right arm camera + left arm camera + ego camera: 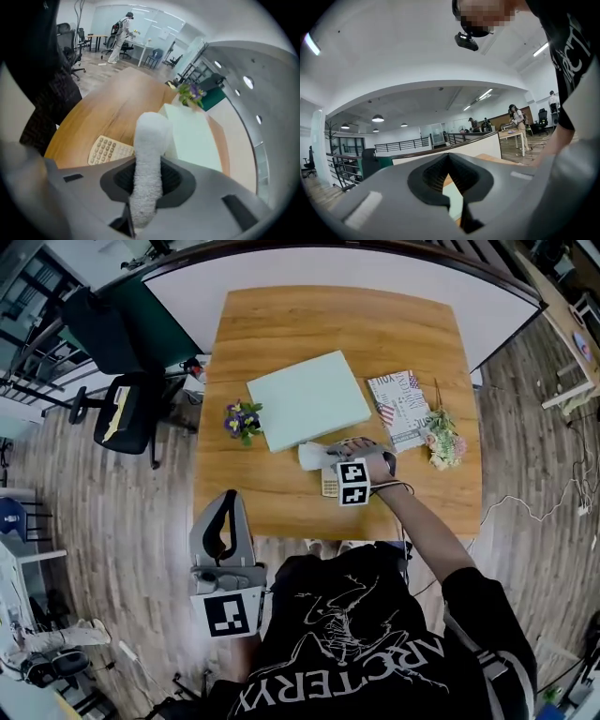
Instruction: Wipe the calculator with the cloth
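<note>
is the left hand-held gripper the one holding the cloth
No, the fluffy white cloth is pinched in the right hand-held gripper, while the left hand-held gripper has nothing between its jaws.

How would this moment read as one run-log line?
right hand-held gripper: shut on cloth, by calculator | left hand-held gripper: shut, empty

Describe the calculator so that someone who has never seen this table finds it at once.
Start at the wooden table and find the pale green flat box at its middle. Toward the person from that box, near the white cloth, lies the calculator. It alone is a flat beige slab covered in rows of small keys.
</note>
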Demonstrator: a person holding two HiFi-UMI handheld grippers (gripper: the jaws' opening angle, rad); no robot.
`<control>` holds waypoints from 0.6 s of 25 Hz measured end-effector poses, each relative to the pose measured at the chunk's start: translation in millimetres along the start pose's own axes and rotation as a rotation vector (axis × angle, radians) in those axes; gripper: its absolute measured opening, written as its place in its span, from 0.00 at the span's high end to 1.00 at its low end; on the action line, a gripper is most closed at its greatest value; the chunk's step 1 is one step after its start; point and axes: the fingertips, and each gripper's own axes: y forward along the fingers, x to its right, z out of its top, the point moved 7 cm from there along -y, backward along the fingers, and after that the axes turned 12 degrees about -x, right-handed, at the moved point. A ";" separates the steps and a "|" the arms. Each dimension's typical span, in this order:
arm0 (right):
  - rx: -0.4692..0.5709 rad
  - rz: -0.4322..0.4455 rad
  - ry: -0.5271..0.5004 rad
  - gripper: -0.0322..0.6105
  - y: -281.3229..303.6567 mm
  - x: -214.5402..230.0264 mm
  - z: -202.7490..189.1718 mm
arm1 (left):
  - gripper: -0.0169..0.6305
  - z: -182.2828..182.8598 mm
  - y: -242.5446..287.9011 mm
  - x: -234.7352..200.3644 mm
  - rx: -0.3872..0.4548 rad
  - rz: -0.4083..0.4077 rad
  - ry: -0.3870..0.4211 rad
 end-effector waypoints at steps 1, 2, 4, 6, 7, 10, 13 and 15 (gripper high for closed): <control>-0.020 0.019 0.007 0.81 13.4 -1.4 -2.2 | 0.96 -1.5 -3.7 -3.4 0.008 0.016 0.002; -0.039 0.034 0.020 0.81 24.5 -1.8 -4.7 | 0.96 -3.5 -7.1 -6.0 0.006 0.028 0.000; -0.063 0.065 0.051 0.81 39.6 -1.4 -8.8 | 0.96 -7.0 -13.1 -9.0 -0.007 0.041 -0.012; -0.067 0.084 0.063 0.81 45.2 -0.5 -9.1 | 0.96 -9.9 -18.1 -10.4 -0.008 0.050 -0.010; -0.067 0.088 0.060 0.81 45.9 0.2 -8.2 | 0.96 -10.9 -19.5 -10.5 -0.005 0.051 -0.009; -0.060 0.091 0.066 0.81 46.4 1.5 -6.9 | 0.96 -15.0 -20.3 -8.9 -0.026 0.046 -0.025; -0.052 0.096 0.089 0.81 44.8 0.3 -7.4 | 0.96 -17.1 -20.1 -6.0 -0.050 0.033 -0.029; -0.047 0.101 0.097 0.81 41.3 -1.7 -5.5 | 0.96 -16.4 -18.7 -4.8 -0.056 0.023 -0.029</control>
